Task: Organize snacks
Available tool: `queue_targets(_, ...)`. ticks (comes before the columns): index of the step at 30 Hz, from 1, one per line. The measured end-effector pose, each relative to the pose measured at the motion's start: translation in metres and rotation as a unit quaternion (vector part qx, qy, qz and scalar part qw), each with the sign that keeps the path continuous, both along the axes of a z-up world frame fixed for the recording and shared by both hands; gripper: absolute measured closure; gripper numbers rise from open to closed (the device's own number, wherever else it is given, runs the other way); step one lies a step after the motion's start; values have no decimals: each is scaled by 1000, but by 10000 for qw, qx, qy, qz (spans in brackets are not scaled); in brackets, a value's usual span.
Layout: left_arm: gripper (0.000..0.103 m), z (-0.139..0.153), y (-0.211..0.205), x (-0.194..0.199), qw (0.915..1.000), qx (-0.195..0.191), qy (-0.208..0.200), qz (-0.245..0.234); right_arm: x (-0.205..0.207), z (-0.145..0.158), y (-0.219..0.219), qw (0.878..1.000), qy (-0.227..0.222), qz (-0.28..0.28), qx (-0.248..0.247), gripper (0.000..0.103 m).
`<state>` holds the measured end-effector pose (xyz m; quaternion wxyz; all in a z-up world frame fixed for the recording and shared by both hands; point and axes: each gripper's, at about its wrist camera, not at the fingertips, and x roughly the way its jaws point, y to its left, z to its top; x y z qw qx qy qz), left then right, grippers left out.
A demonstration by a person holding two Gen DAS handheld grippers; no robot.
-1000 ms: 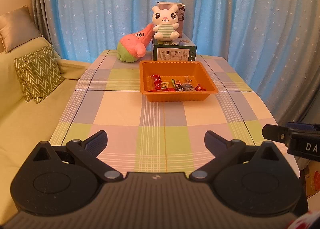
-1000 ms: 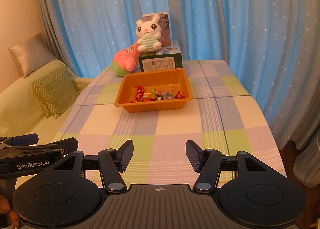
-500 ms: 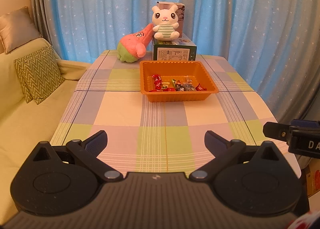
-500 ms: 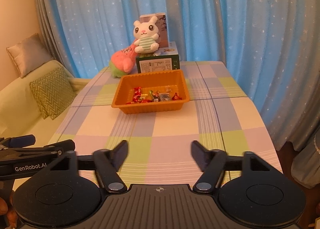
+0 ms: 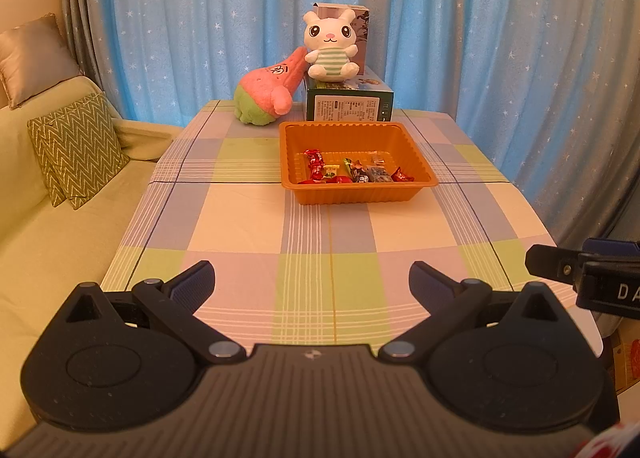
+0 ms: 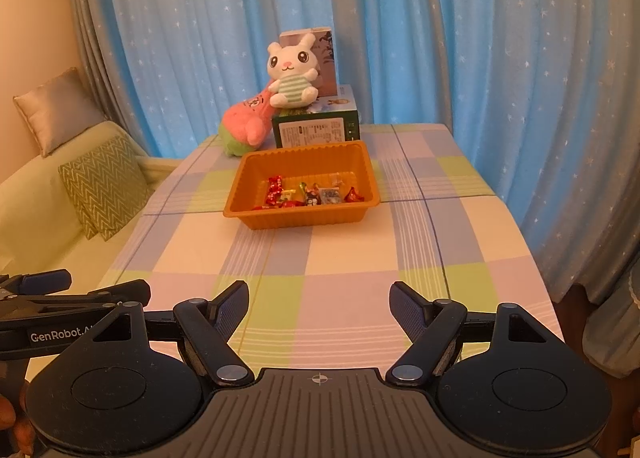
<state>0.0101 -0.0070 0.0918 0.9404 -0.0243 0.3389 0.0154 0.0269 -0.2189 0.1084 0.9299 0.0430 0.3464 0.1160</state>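
both grippers, left and right, are hovering spread and empty at the near edge, snacks lying far ahead in the tray.

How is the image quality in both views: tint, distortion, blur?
Left wrist view: warm orange tint, fisheye bends the curtain folds, dark corner vignette, tray sharp. Right wrist view: same tint and bending, candies sharp, no motion blur.
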Motion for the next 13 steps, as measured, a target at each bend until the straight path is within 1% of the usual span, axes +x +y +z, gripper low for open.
queue_targets(13,0,-3,1,2,10000,24,-36,11,0,-2,2,10000,22,4,-3,26)
